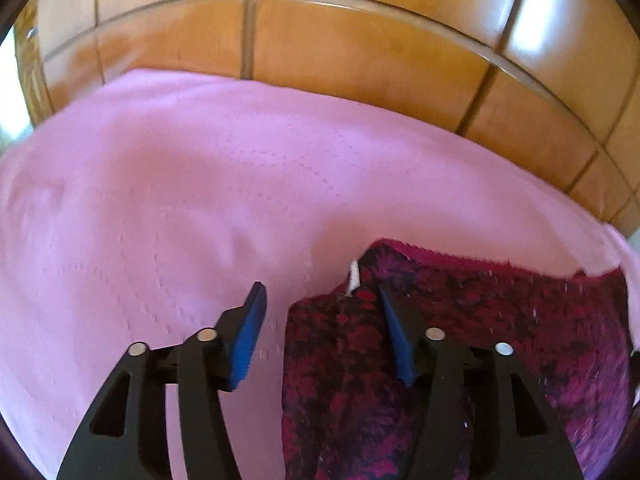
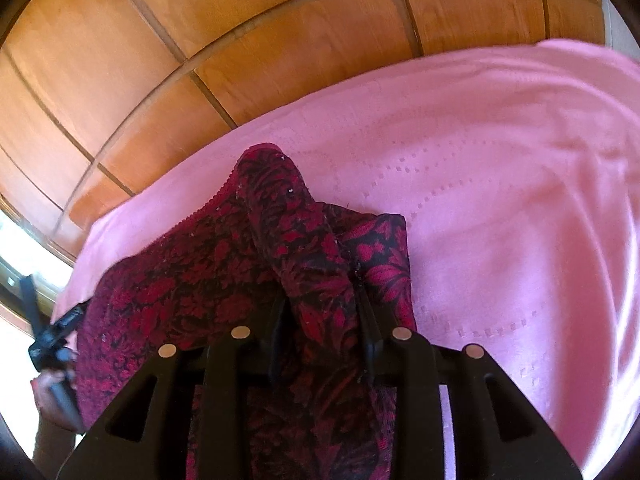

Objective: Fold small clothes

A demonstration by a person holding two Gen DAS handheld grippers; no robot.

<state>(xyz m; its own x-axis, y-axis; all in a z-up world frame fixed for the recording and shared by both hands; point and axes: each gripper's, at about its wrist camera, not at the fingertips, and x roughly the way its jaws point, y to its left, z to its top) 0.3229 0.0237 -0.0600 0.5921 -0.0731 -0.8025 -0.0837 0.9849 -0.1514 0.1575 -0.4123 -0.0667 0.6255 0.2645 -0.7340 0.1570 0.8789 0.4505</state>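
Observation:
A small red-and-black floral garment (image 1: pixel 460 340) lies on a pink cloth (image 1: pixel 180 200). My left gripper (image 1: pixel 320 300) is open, its blue pads wide apart; the left edge of the garment, with a white label (image 1: pixel 353 277), lies between and under its right finger (image 1: pixel 396 340). In the right wrist view my right gripper (image 2: pixel 322 308) is shut on a bunched fold of the garment (image 2: pixel 280 248), which rises between the fingers and drapes left and right. The left gripper (image 2: pixel 52 340) shows at the lower left edge of that view.
The pink cloth (image 2: pixel 500 200) covers the work surface and has a dotted woven pattern. Beyond its far edge is an orange tiled floor (image 1: pixel 340 40), also in the right wrist view (image 2: pixel 160 60). A bright window area (image 2: pixel 16 248) lies at the left.

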